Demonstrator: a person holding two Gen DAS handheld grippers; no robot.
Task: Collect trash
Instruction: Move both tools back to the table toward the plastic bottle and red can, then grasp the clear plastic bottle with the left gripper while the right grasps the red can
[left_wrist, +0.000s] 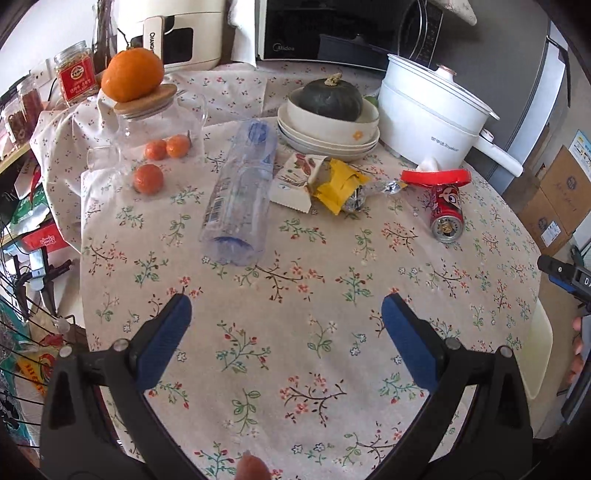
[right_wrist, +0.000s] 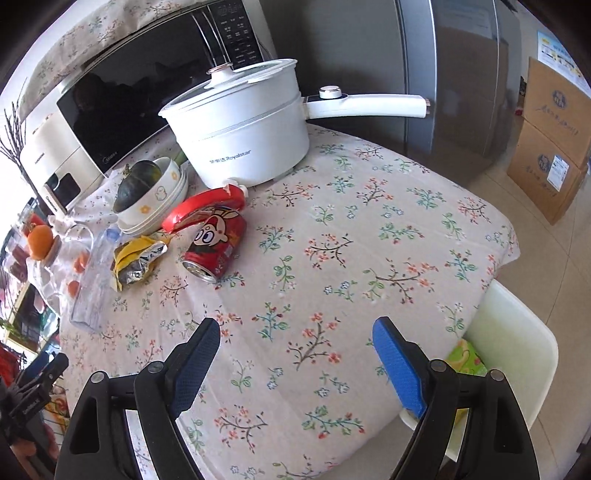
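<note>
Blue ribbed pads on black fingers, both grippers spread wide and holding nothing: left gripper (left_wrist: 286, 308) and right gripper (right_wrist: 295, 332) hovering over bare floral cloth (left_wrist: 314, 350), soft and slightly creased. Well ahead of the left gripper, slightly left of centre, a clear plastic bottle (left_wrist: 238, 195) lying flat, base toward the camera, blue cap pointing away, long axis running near to far with a slight lean right. Just right of its far half, crumpled wrappers (left_wrist: 325, 182): white paper, yellow film, silver foil inside. Farther right, a red can (left_wrist: 445, 212) on its side, shiny metal end toward the camera; from the right wrist, ahead and left, long axis slanting away to the right. Touching its far end, a red lid (left_wrist: 436, 177). Beyond, stacked white bowls (left_wrist: 328, 129) holding a dark green squash (left_wrist: 330, 99), and a smooth white pot (left_wrist: 428, 118).
</note>
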